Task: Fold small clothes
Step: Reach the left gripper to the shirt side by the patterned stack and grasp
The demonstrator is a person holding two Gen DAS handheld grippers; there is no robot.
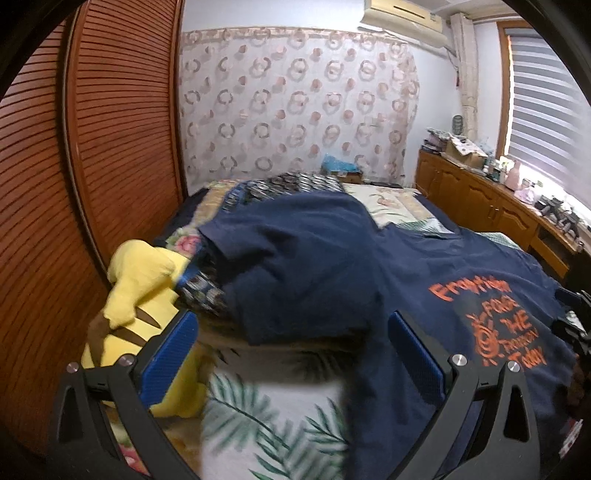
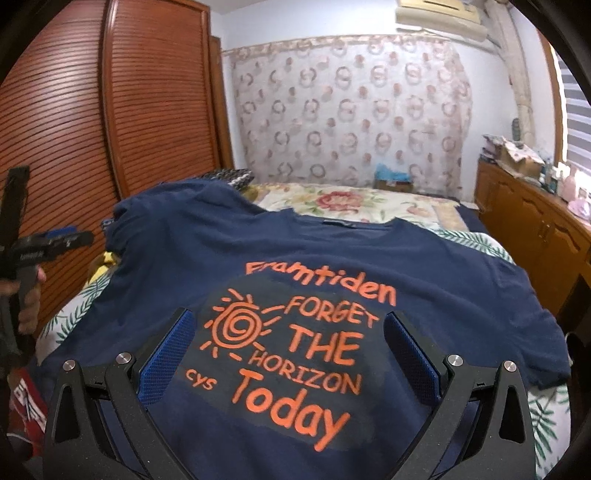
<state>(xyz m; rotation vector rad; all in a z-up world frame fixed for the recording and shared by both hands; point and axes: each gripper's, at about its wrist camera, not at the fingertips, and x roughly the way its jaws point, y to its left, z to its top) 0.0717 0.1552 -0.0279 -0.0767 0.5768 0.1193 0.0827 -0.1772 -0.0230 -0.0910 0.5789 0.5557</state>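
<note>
1. Louvred wooden wardrobe doors (image 2: 74, 122) run along the left of a bedroom, a patterned curtain (image 2: 351, 110) hangs on the far wall, and a low wooden cabinet (image 2: 532, 221) stands on the right under a window blind.
2. On the bed (image 2: 351, 201), which wears a floral and palm-leaf cover, a navy T-shirt (image 2: 332, 254) lies spread with its neckline toward the far wall.
3. Its orange print faces up: a spiral sun with "Framtiden FORGET THE HORIZON Today".
4. The right hand-held gripper (image 2: 290, 350) hovers over the print, its blue-padded fingers wide apart and holding nothing.
5. The left hand-held gripper (image 1: 293, 350) is over the shirt's left side, fingers likewise spread with nothing between them; in the right wrist view it shows at the left edge, held in a hand (image 2: 26, 299).
6. The shirt's left sleeve (image 1: 295, 258) is rumpled and heaped, not flat.
7. Beyond that sleeve lies a dark patterned garment (image 1: 288, 186).
8. A yellow plush toy (image 1: 140, 295) sits at the bed's left edge, just beside the sleeve.
9. A red cloth (image 2: 27, 406) shows at the lower left, near the shirt's hem.
10. An air conditioner (image 1: 402, 14) is mounted high on the far wall.
</note>
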